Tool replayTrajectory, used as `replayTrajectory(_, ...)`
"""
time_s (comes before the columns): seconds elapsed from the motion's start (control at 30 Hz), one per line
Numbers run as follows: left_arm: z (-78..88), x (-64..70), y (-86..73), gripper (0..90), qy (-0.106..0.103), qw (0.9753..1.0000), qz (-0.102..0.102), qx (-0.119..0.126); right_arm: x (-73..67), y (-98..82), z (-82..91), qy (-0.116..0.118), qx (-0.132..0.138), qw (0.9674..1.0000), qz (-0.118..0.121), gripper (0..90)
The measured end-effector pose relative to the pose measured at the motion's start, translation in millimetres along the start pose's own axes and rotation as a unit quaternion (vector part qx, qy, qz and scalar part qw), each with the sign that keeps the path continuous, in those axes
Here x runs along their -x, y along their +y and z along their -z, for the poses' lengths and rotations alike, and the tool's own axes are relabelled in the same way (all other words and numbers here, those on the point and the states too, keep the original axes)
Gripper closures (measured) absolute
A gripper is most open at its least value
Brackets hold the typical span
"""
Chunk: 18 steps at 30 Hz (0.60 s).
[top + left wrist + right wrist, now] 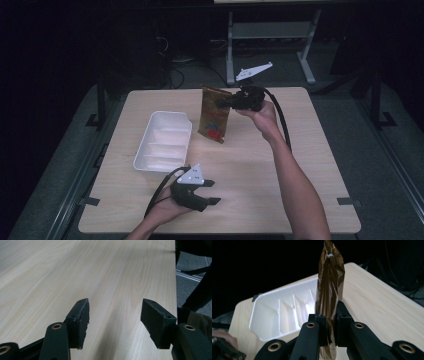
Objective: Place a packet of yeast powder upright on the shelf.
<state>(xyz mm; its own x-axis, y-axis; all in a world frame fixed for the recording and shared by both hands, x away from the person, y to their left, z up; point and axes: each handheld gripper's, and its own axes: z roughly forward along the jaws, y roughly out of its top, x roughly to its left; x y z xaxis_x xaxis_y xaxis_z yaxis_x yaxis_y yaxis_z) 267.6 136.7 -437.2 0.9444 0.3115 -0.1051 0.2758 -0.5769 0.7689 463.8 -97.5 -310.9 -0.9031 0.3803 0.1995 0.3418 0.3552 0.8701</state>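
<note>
nearest the camera, left gripper (212,192) idled low with jaws spread and empty, while right gripper (331,322) pinched the crinkled brown foil snack packet (330,282) upright above the table, apparently bound for the white ribbed plastic tray (165,142).

High view looks down over the table (260,165); both gripper views skim that tabletop closely, along their jaws.
</note>
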Motion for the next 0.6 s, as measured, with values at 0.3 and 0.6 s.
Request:
replayTrajectory(0.3, 5.2, -1.9, -3.1, 37.6, 0.002, 1.0000, 0.005, 0.006, -4.3, 25.0, -24.5, 0.010, -0.001, 0.9998, 0.015, 83.4)
replayTrajectory(0.6, 3.9, -1.3, -3.7, 35.7, -0.003, 1.0000, -0.001, 0.006, -3.4, 45.7, -47.1, 0.011, -0.008, 0.9996, 0.025, 83.3)
